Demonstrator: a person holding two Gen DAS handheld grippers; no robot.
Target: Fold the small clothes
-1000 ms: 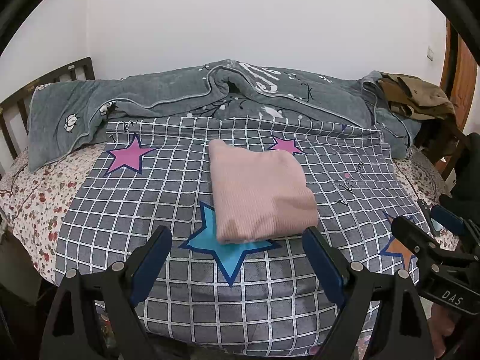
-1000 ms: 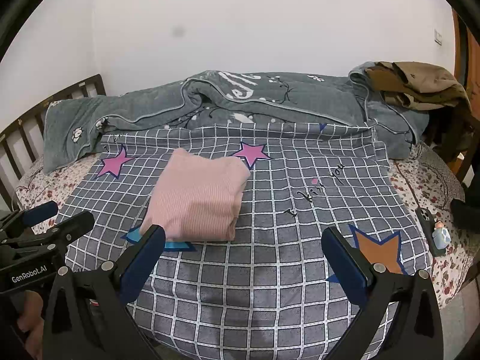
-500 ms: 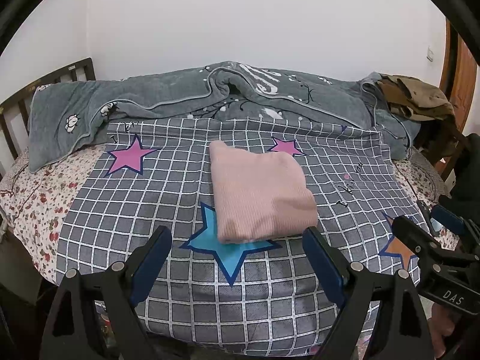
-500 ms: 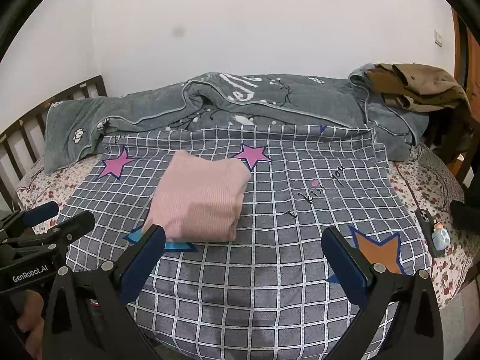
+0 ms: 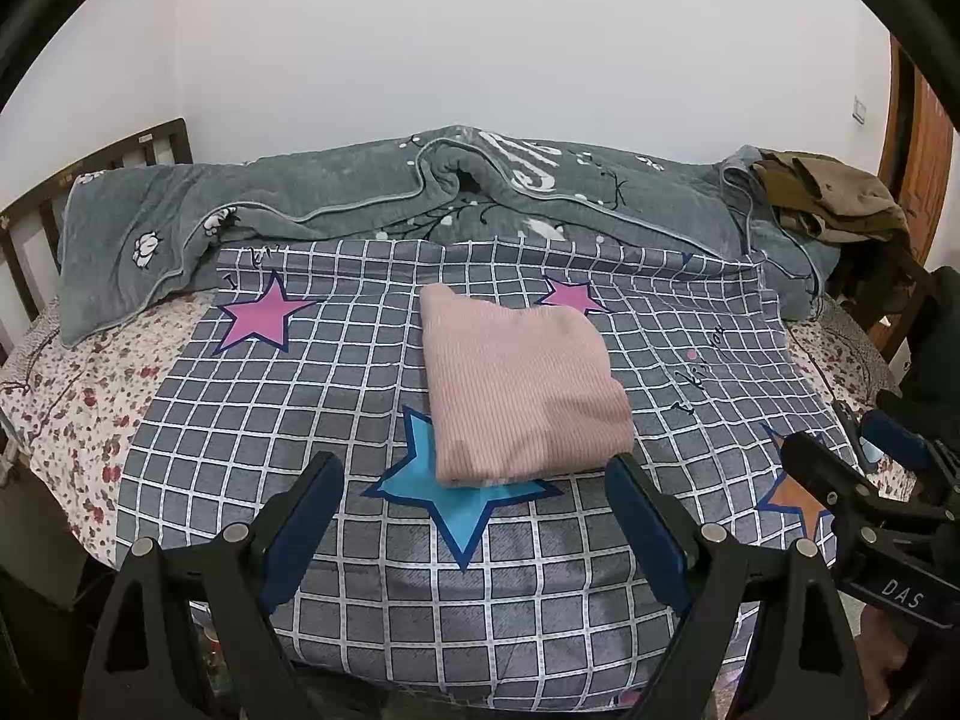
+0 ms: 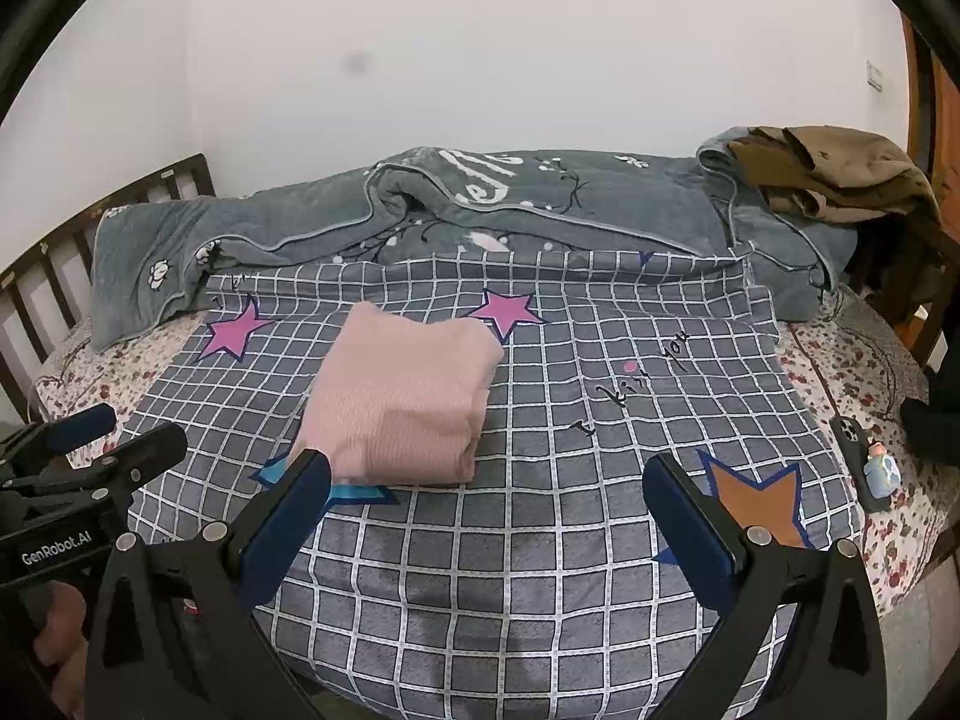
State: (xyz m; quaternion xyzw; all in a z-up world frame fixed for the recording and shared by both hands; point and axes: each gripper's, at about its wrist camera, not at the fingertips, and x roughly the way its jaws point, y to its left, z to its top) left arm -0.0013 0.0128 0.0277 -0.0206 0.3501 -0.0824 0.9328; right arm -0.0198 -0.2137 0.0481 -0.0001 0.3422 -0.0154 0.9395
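A pink ribbed garment point(image 5: 519, 384) lies folded into a compact rectangle on a grey checked blanket with stars point(image 5: 300, 420); it also shows in the right wrist view point(image 6: 399, 402). My left gripper point(image 5: 474, 507) is open and empty, held back from the garment's near edge, above the blanket's front. My right gripper point(image 6: 486, 507) is open and empty, to the right of the garment and back from it. Each gripper shows at the edge of the other's view, the right one point(image 5: 864, 498) and the left one point(image 6: 102, 462).
A rumpled grey quilt point(image 5: 420, 192) lies along the back of the bed. Brown clothes point(image 5: 834, 198) are piled at the back right. A phone and a small figurine point(image 6: 879, 471) lie on the floral sheet at the right. A wooden headboard point(image 5: 36, 222) stands at the left.
Nothing has visibly moved; both grippers stay open and still, and the garment lies as before.
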